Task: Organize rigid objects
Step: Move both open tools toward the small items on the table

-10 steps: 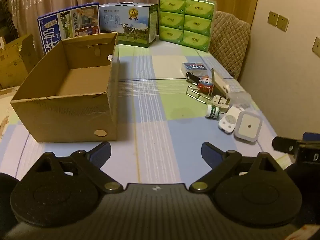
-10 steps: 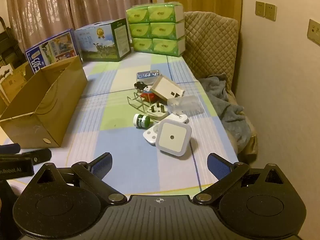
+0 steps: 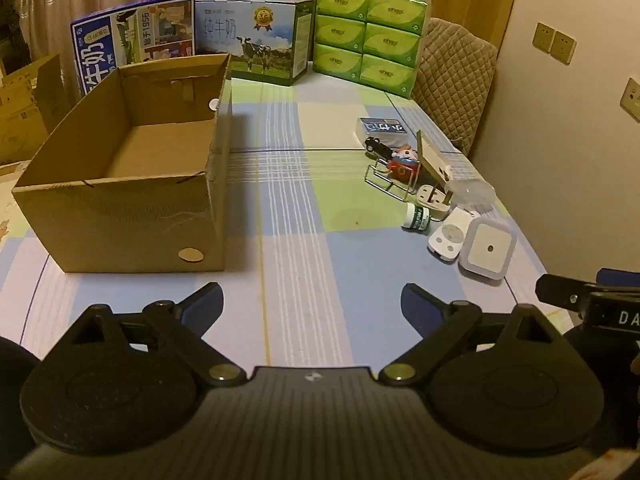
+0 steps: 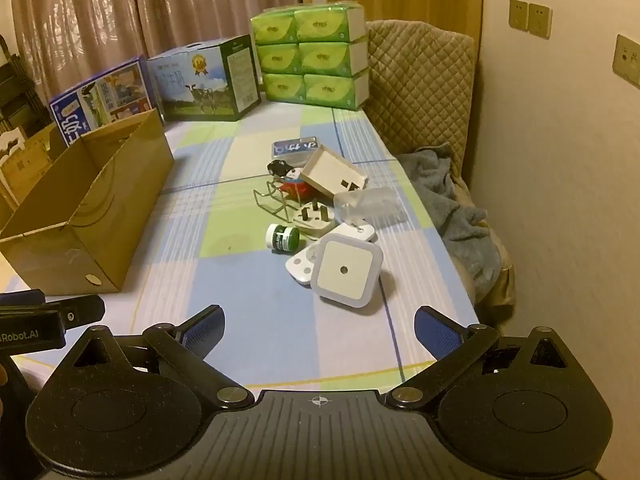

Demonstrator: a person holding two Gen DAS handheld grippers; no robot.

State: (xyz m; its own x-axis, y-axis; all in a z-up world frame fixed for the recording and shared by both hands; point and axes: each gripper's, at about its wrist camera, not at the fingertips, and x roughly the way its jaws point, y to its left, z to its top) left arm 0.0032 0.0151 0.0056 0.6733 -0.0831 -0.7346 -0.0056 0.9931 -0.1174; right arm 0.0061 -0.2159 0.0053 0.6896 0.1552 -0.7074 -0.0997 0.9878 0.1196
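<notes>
Starting with nothing held, the right gripper (image 4: 318,332), its jaws wide, would do best to straddle the square night light (image 4: 347,273) near the table's (image 4: 248,320) right edge, carrying it to the cardboard box (image 4: 86,204) at the left edge.

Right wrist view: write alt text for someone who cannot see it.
The open right gripper hovers over a checked tablecloth, facing a pile of small items: a square white night light, plug adapters, a green-capped bottle and a wire stand. An empty cardboard box sits left; milk cartons and green tissue packs stand behind.
</notes>
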